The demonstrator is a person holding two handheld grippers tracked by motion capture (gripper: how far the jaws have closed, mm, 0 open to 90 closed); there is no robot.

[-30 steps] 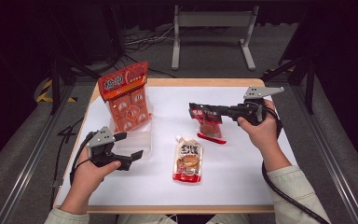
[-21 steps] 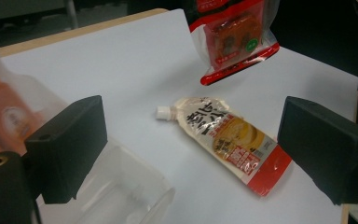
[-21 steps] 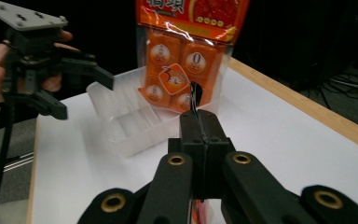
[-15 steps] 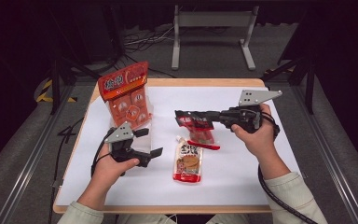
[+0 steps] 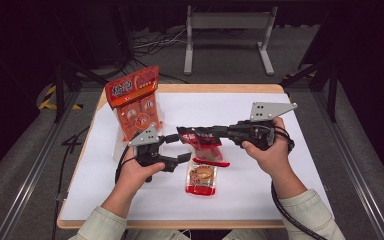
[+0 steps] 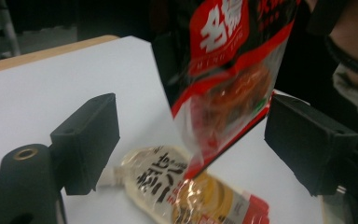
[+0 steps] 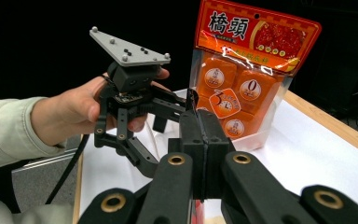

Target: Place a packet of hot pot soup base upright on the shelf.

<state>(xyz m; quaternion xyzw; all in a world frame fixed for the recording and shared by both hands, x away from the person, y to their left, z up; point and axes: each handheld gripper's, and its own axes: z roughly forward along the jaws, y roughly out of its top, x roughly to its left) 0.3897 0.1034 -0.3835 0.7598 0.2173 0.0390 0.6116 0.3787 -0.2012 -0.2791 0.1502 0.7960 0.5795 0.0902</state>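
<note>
Right gripper [image 5: 184, 134]: jaws clamped on top edge of red-and-black pouch [image 5: 202, 142], held clear of white table [image 5: 280, 185], above pale sauce pouch [image 5: 200, 178] lying flat. Left gripper [image 5: 179, 148]: jaws spread and just been closing, set either side of hanging pouch's lower part, pads not pressing. Orange snack bag [image 5: 136, 102] upright at rear left.

The right hand-held gripper [image 5: 187, 134] has carried the red-and-black pouch [image 5: 202, 142] leftward across the tabletop [image 5: 280, 175], clear of its surface. The left hand-held gripper [image 5: 177, 148] has moved rightward to meet it; its jaws have just been closing, with the pouch's lower edge now between them, unpressed.
</note>
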